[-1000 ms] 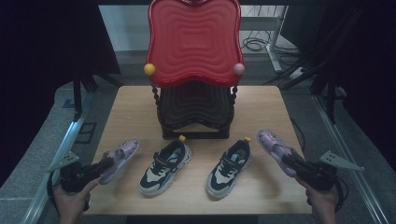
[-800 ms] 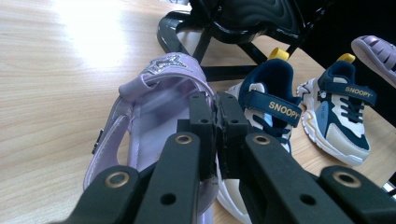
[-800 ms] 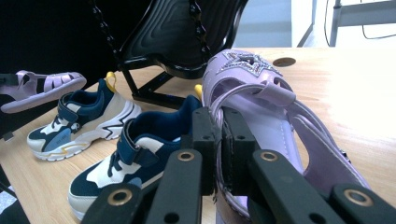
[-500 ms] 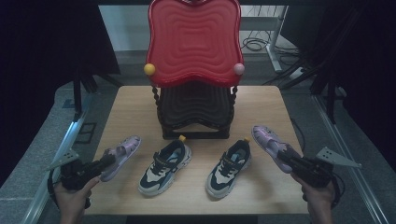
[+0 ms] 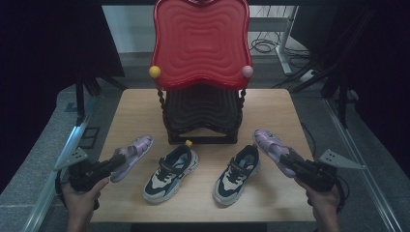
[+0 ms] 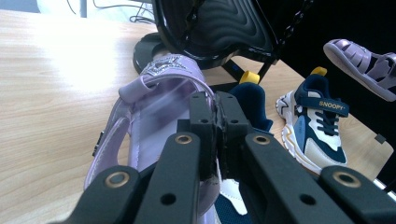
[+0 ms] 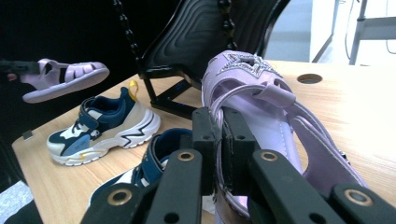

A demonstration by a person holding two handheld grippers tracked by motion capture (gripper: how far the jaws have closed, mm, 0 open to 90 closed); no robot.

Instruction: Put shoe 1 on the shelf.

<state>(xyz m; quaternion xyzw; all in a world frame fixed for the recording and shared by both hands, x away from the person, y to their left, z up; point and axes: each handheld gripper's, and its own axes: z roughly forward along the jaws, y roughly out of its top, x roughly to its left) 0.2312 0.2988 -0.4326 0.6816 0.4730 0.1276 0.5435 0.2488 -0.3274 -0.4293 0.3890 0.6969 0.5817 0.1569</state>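
Observation:
Two lilac sandals and two navy-and-white sneakers lie along the front of a wooden table (image 5: 138, 108). My left gripper (image 5: 117, 160) is shut on the heel end of the left sandal (image 5: 135, 150); in the left gripper view the jaws meet at my left gripper (image 6: 215, 122) on that sandal's (image 6: 154, 105) rim. My right gripper (image 5: 284, 162) is shut on the right sandal (image 5: 267, 141), the jaws of my right gripper (image 7: 219, 133) pinching the heel strap of the sandal (image 7: 259, 88). Both sandals look held slightly off the table. The sneakers (image 5: 171, 171) (image 5: 238, 174) rest between them.
A shoe rack stands at the table's middle back, with a red wavy top shelf (image 5: 200, 43) and a black lower shelf (image 5: 203, 108) just behind the sneakers. Cables lie on the floor (image 5: 270, 46) beyond the table. Metal rails (image 5: 72, 140) run along both table sides.
The right gripper has carried its sandal leftward and a little farther from the table's right edge. The left gripper has shifted its sandal slightly right and forward. The sneakers have stayed put.

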